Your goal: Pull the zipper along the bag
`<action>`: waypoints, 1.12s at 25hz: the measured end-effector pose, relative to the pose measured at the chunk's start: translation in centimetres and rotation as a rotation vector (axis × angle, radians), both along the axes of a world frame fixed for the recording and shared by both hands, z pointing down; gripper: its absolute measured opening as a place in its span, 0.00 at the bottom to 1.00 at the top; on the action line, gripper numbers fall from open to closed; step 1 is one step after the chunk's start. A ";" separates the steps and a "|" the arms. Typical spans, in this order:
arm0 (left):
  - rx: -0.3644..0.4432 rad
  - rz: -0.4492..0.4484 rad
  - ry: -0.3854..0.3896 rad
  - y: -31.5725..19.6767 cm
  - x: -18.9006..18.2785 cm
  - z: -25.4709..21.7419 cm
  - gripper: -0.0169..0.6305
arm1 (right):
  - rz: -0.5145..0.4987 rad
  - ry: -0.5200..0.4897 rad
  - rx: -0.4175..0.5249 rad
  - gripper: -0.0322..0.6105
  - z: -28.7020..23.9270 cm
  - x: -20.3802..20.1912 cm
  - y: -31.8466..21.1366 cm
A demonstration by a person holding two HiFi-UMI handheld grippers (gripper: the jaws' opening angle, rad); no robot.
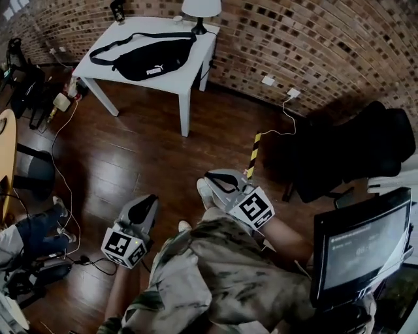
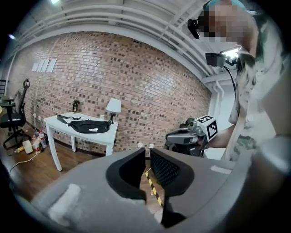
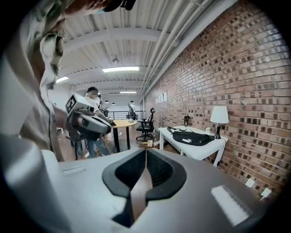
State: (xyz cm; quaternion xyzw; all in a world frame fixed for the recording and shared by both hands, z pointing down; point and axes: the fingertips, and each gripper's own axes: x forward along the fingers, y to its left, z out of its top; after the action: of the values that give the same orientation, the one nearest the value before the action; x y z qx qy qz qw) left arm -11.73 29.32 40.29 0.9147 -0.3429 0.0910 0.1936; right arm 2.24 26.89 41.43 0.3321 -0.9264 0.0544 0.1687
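Open floor (image 1: pixel 150 150) before table (image 1: pixel 98 60); lamp (image 1: pixel 200 10) crowds bag (image 1: pixel 153 60) right rear.

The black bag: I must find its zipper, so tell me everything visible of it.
The black bag is a soft, fabric-looking waist pouch with a small white logo on its front. It lies flat on the white table, strap looped out beside it, one end close to a lamp's base. Its zipper is too small to see.
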 end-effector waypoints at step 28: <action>0.023 0.053 0.053 17.1 17.1 -2.4 0.08 | -0.033 -0.016 0.105 0.06 -6.2 12.9 22.1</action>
State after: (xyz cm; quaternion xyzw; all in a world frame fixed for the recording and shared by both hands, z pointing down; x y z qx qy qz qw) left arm 5.41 46.38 37.92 0.9276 -0.3144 0.0681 0.1897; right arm 15.15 48.94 35.26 0.3247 -0.9347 0.0058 0.1445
